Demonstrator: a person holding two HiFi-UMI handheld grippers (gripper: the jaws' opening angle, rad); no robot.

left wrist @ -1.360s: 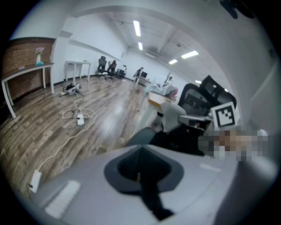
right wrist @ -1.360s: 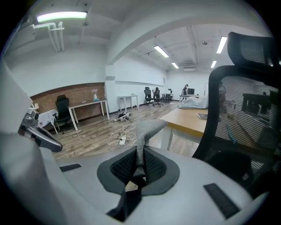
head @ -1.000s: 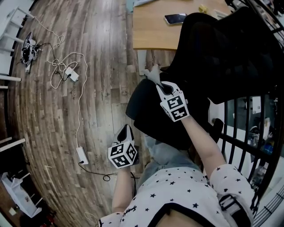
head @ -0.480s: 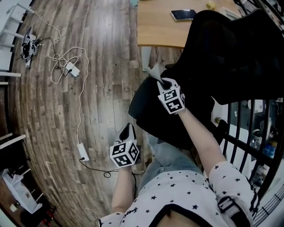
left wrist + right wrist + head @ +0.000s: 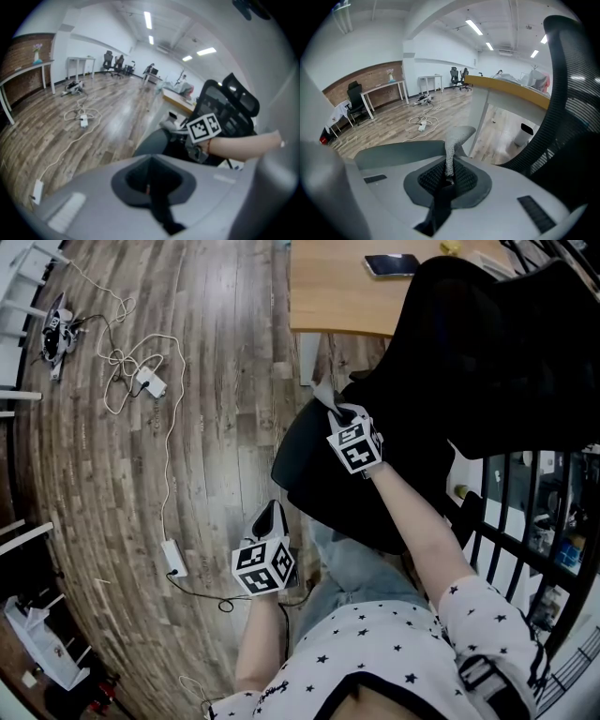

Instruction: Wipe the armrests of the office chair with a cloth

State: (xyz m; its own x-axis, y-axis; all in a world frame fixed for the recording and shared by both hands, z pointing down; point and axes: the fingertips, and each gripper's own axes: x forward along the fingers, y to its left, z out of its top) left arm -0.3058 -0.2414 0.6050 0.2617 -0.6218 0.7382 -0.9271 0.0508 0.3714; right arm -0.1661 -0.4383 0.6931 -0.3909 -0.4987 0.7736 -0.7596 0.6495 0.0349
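Cloth (image 5: 451, 140) pinched in the clenched right gripper (image 5: 448, 174), its free end standing ahead of the jaws and folded over just above a dark surface of the chair (image 5: 487, 352); whether armrest or seat cannot be told. Held this way, the loose end is likely meant to lead the wipe. The left gripper (image 5: 151, 190), closed on nothing, hangs beside the person's leg (image 5: 352, 568), seemingly idle. Beyond the right gripper stands a desk (image 5: 342, 296).
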